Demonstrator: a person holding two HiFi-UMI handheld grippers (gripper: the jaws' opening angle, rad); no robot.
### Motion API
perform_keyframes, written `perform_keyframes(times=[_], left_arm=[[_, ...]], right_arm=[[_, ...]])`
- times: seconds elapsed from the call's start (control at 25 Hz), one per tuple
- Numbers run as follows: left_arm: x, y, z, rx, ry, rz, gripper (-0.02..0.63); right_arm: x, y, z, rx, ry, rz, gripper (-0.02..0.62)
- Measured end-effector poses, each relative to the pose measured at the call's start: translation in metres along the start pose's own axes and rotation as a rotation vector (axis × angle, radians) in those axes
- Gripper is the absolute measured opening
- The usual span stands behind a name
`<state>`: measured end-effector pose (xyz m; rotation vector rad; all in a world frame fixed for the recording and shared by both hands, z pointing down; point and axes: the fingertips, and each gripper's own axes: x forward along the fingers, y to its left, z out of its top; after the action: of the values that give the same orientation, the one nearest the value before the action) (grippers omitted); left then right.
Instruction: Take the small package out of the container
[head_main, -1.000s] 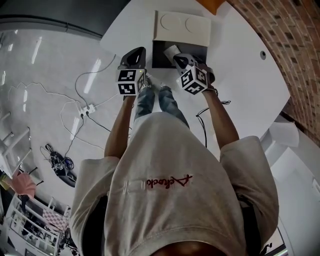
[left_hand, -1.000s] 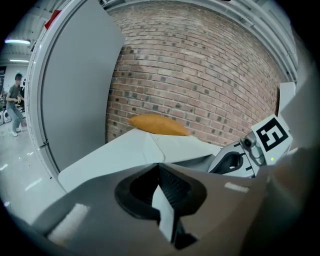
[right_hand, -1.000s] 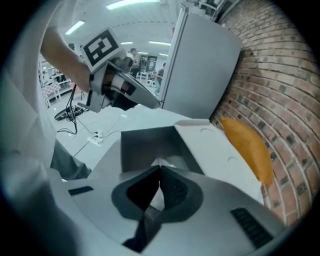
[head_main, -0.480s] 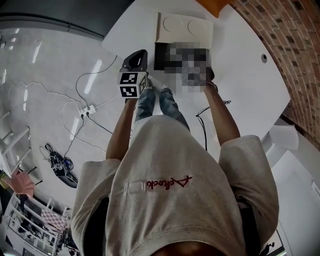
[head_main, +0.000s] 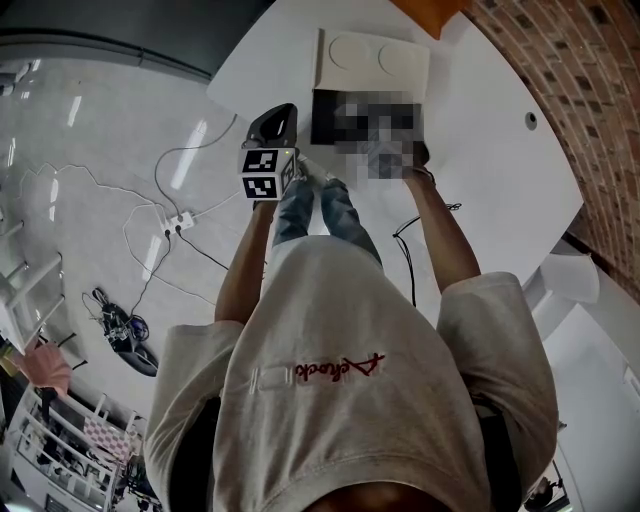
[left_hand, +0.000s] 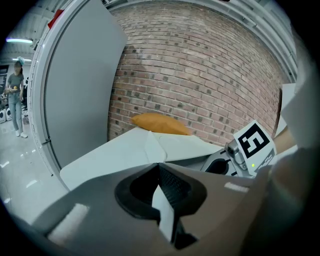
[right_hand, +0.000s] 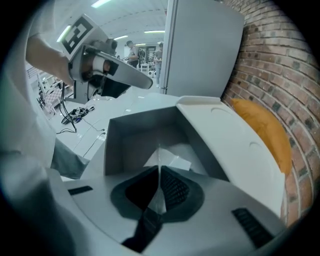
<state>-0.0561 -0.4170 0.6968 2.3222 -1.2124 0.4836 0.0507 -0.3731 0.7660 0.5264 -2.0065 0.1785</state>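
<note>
The container (head_main: 335, 105) is a dark grey box on the white table, with its white lid (head_main: 372, 62) folded back. In the right gripper view the small package (right_hand: 172, 159), white and clear, lies inside the container (right_hand: 130, 137) and one edge rises in a peak to my jaw tips. My right gripper (right_hand: 159, 170) is closing, with that thin edge pinched between its jaws. A mosaic patch covers this gripper in the head view. My left gripper (head_main: 278, 115) hovers just left of the box, shut with nothing in it (left_hand: 159, 167).
An orange cushion (right_hand: 267, 132) lies behind the lid against the brick wall (head_main: 580, 80). The table's edge (head_main: 235, 75) runs close to the left gripper. Cables and a power strip (head_main: 175, 215) lie on the floor below. A person (left_hand: 16, 97) stands far off.
The left gripper has hardly moved. The right gripper stays over the container's near side; a mosaic patch hides it in the later frames.
</note>
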Motion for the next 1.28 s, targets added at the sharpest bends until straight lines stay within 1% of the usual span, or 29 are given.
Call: perform_keyframes(times=[0.24,0.36,0.68,0.96,1.04,1.12,1.2,1.28], left_arm=[[-0.001,-0.001,0.001,0.002,-0.002,0.002,0.009],[-0.003,-0.004,0.002,0.005,-0.005,-0.002,0.009],[-0.008,-0.01,0.016,0.024,-0.032,-0.008,0.009],[-0.013,-0.014,0.036,0.057,-0.059,-0.01,0.009],[-0.016,-0.014,0.042,0.064,-0.067,-0.009,0.009],[-0.019,-0.013,0.05,0.073,-0.08,-0.008,0.009],[-0.021,-0.011,0.06,0.084,-0.094,-0.006,0.009],[-0.023,-0.01,0.069,0.101,-0.108,-0.004,0.009]], right_arm=[[-0.004,-0.001,0.001,-0.008,-0.007,-0.013,0.012],[-0.011,-0.002,0.005,-0.012,-0.022,-0.033,0.011],[-0.038,-0.001,0.018,-0.053,-0.072,-0.125,0.011],[-0.06,-0.019,0.034,-0.055,-0.109,-0.199,0.011],[-0.066,-0.023,0.039,-0.037,-0.127,-0.221,0.011],[-0.074,-0.029,0.046,0.004,-0.159,-0.244,0.011],[-0.083,-0.037,0.054,0.075,-0.207,-0.271,0.011],[-0.093,-0.046,0.06,0.169,-0.269,-0.293,0.011]])
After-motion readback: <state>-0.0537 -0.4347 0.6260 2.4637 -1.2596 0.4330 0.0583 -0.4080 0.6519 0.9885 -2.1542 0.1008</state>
